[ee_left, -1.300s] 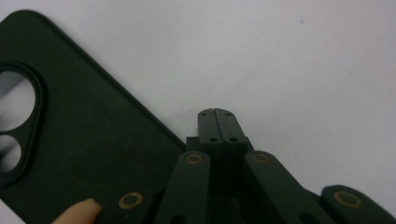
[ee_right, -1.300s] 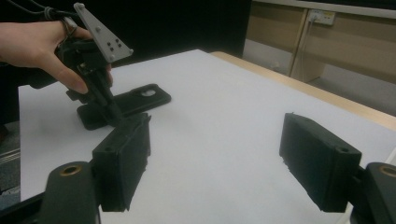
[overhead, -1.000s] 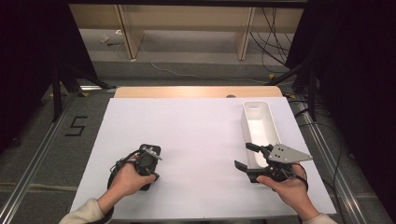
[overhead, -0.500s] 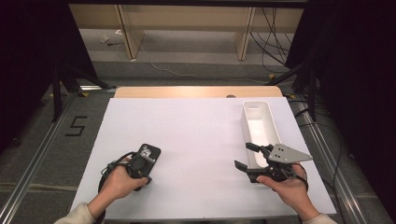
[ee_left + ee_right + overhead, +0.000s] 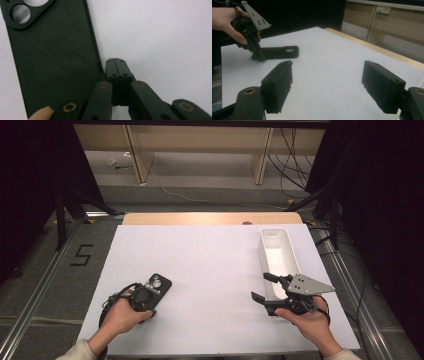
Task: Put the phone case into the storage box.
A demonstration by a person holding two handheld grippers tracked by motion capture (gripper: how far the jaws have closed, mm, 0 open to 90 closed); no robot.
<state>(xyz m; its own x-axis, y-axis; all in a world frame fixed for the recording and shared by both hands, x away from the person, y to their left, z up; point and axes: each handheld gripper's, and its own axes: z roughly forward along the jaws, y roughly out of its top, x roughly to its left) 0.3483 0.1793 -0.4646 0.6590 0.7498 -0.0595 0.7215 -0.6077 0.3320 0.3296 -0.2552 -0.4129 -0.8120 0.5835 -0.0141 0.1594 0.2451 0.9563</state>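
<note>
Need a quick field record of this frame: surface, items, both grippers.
surface: white table
phone case: black, lying flat at the near left, camera cutout toward the far end
bin: white, long, at the right side, nothing visible inside
left gripper: jaws shut, tips beside the phone case's edge, nothing between them
right gripper: jaws open, holding nothing, at the near end of the bin
contact: cannot tell whether the left tips touch the case
</note>
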